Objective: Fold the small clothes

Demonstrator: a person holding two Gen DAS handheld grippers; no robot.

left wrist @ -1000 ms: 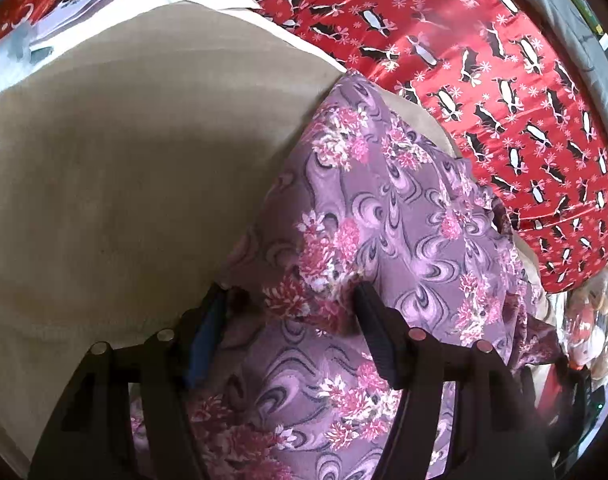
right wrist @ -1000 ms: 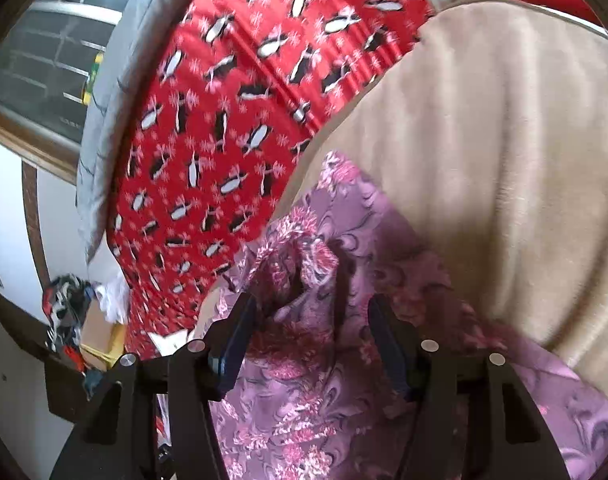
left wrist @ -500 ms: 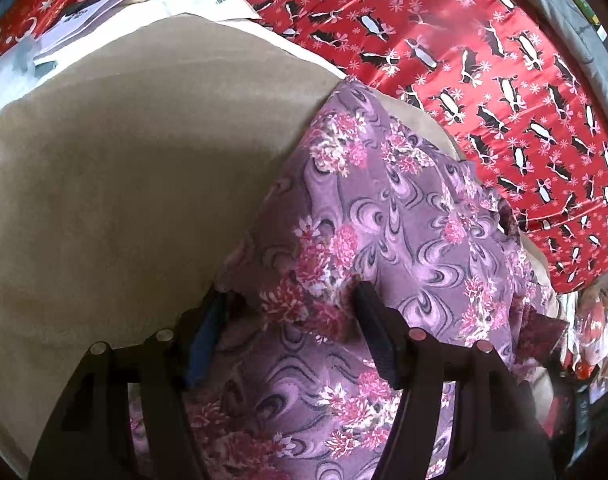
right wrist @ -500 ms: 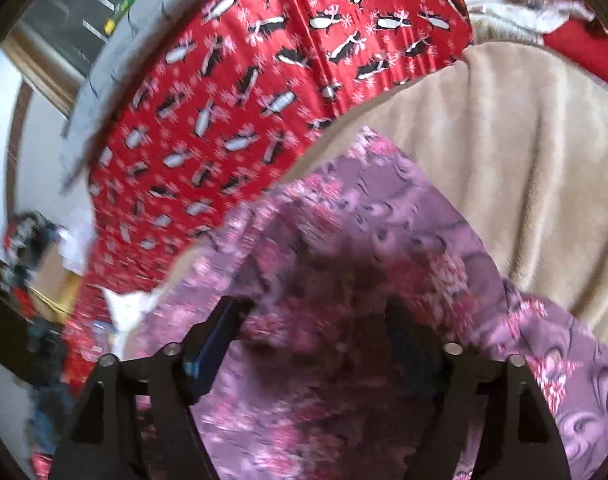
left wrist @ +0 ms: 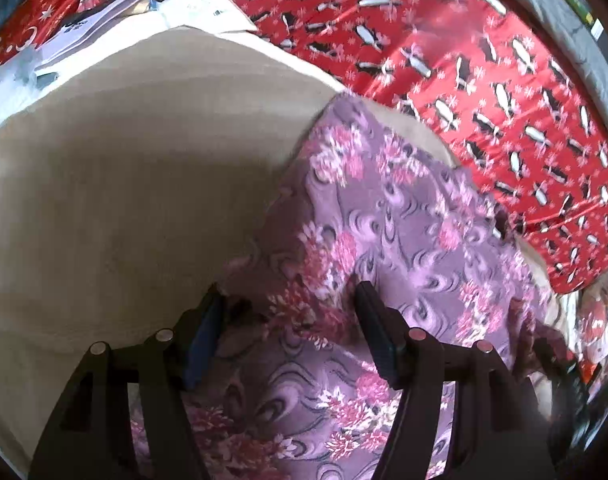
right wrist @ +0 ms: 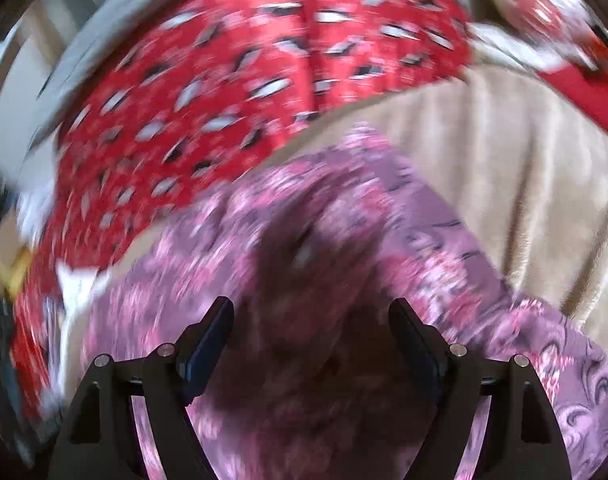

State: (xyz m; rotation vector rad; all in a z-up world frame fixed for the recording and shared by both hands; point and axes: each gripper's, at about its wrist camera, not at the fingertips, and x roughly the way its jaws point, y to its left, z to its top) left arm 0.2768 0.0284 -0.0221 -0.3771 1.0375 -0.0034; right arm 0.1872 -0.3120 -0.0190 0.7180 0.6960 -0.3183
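Holding both grippers spread wide over the purple floral garment (left wrist: 383,240), I am gripping nothing with either one. My left gripper (left wrist: 288,316) is straddling a raised ridge of the cloth near the garment's left edge, its jaws apart on either side of the bunched fabric. My right gripper (right wrist: 309,328) is hovering over a dark, shadowed fold of the same garment (right wrist: 343,216); that view is badly smeared, so I cannot tell whether its fingers are touching the cloth.

The garment is lying rumpled on a beige blanket (left wrist: 124,180), with its far corner close to the blanket's edge.

I am judging the risks this way: the fabric looks thin and slippery, so a pinch here could catch only the top layer, or several layers at once, and drag the fold crooked. Closing the left gripper low could also snag the soft blanket beneath the garment and lift it along.

Beyond the blanket, a red penguin-print cover (left wrist: 483,60) is spreading out behind the garment. Loose white papers (left wrist: 144,8) are lying past the blanket's far-left edge, and a grey border (left wrist: 575,32) is running beyond the red cover.
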